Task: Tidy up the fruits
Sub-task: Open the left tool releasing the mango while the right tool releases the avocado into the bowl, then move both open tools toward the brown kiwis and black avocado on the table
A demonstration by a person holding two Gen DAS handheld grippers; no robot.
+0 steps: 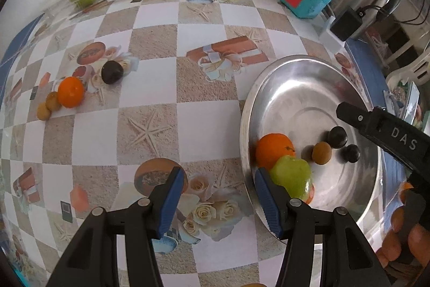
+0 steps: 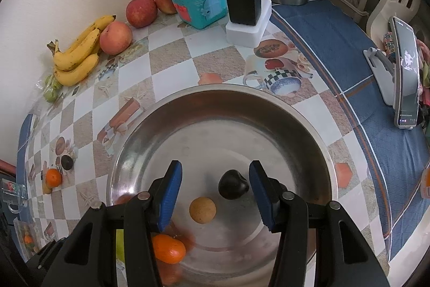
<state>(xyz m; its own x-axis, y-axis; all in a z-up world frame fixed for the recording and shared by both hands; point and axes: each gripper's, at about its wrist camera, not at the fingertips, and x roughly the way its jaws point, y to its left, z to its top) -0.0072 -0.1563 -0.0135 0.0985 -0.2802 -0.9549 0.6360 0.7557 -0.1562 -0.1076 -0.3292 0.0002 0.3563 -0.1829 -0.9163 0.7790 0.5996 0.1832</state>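
My right gripper (image 2: pixel 215 195) hangs spread and empty over the steel bowl (image 2: pixel 309 131), a dark plum (image 2: pixel 232 184) at its 1 o'clock. My left gripper (image 1: pixel 217 198) gapes empty above the tablecloth (image 1: pixel 209 112); its finger hides part of the green apple (image 1: pixel 291 176) in the bowl.

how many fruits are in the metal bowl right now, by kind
In the metal bowl:
orange: 1
green apple: 1
small brown fruit: 1
small dark fruits: 2
Total: 5
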